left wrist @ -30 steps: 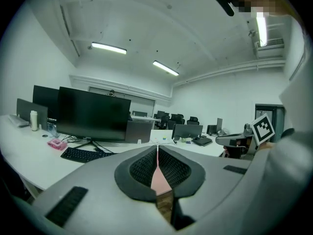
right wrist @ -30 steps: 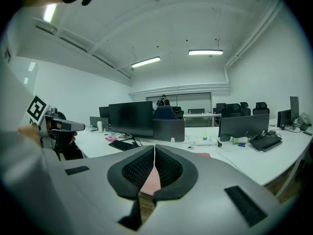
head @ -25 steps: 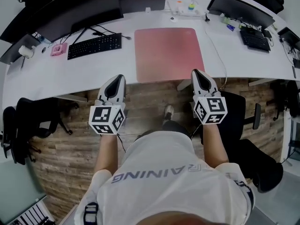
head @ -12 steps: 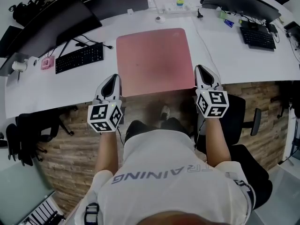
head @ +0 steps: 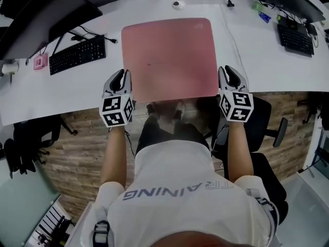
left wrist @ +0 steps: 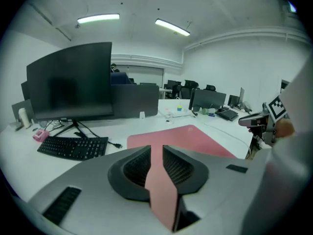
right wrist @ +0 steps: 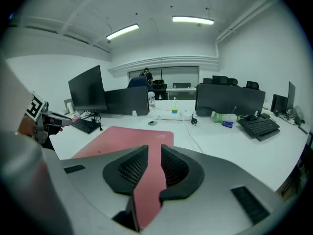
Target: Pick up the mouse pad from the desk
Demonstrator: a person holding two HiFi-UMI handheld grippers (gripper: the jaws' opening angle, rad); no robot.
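Observation:
A large pink mouse pad (head: 167, 55) lies flat on the white desk (head: 67, 91), its near edge at the desk's front edge. My left gripper (head: 123, 76) is at the pad's near left corner and my right gripper (head: 226, 71) at its near right corner, both pointing forward and down. In the left gripper view the jaws (left wrist: 156, 148) are opening by a narrow gap, and pink pad (left wrist: 190, 136) shows through it. The right gripper's jaws (right wrist: 154, 148) are opening too, with pad (right wrist: 122, 138) visible through the gap. Neither pair of pads visibly presses on it.
A black keyboard (head: 77, 54) and a dark monitor (head: 46, 9) stand left of the pad. A small pink item (head: 40, 62) lies further left. A white cable (head: 234, 40) runs along the pad's right side. Another keyboard (head: 295, 37) is far right. An office chair (head: 262, 117) stands behind my right arm.
Both grippers have moved forward and down from above the floor to the pad's near corners. The view has shifted over the desk.

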